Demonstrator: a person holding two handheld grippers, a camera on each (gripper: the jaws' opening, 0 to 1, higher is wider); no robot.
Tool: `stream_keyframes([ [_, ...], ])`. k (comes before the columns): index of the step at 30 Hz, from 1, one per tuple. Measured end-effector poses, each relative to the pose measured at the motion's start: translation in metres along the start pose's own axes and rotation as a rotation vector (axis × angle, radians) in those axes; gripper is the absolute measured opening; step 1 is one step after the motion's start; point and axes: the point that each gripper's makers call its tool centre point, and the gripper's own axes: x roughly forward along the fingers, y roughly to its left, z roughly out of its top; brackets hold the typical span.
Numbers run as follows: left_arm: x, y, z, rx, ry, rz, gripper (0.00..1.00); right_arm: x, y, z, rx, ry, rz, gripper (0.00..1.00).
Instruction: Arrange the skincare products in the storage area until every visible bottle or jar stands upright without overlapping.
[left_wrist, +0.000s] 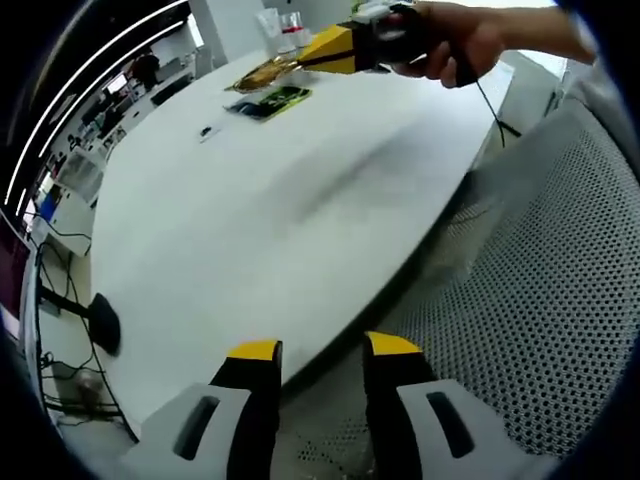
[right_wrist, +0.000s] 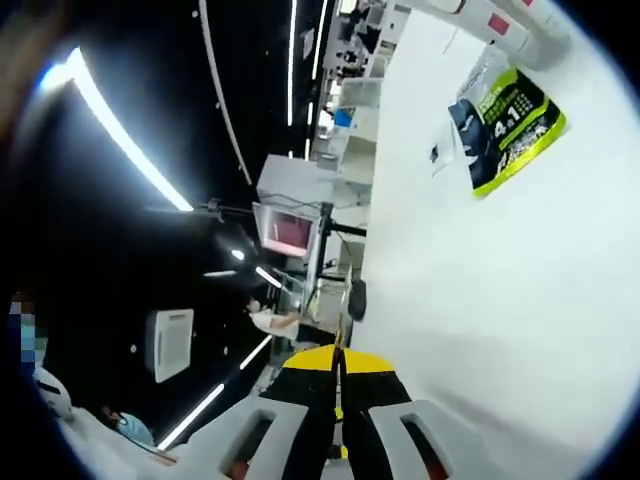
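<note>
Both left gripper (left_wrist: 320, 362) fingers stand apart, empty, above the table (left_wrist: 300, 190); right gripper (right_wrist: 340, 375) fingers pressed together.

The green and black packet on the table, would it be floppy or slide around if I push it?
The packet looks flat and thin, so it is probably floppy and light. It lies on a smooth white table, so a push would likely make it slide, not tip or roll. Its glossy printed face may be slippery for the jaws.
</note>
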Motion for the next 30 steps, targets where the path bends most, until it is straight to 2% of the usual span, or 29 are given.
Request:
stream_keyframes([
  [3, -0.002, 0.005, 0.0, -0.011, -0.005, 0.018, 0.25, 0.006, -0.015, 0.018, -0.007, -0.02, -0.087, 0.0],
  [6, -0.002, 0.004, 0.0, -0.028, -0.009, 0.002, 0.18, 0.014, -0.019, 0.037, -0.031, -0.025, -0.112, 0.0],
  [9, -0.002, 0.003, 0.0, -0.022, -0.009, 0.004, 0.19, 0.025, -0.022, 0.055, -0.049, -0.027, -0.141, 0.0],
  [12, -0.001, 0.002, -0.003, -0.03, 0.001, -0.005, 0.18, 0.033, -0.025, 0.063, -0.065, -0.021, -0.171, 0.0],
  [19, 0.0, 0.001, -0.004, -0.027, 0.005, -0.007, 0.17, 0.052, -0.038, 0.078, -0.037, -0.036, -0.232, 0.0],
  [23, 0.0, 0.002, -0.004, -0.03, 0.004, -0.004, 0.16, 0.061, -0.055, 0.082, -0.039, -0.018, -0.3, 0.0],
  [30, -0.002, 0.003, -0.001, -0.027, -0.011, -0.001, 0.14, 0.063, -0.075, 0.088, 0.01, -0.026, -0.39, 0.0],
])
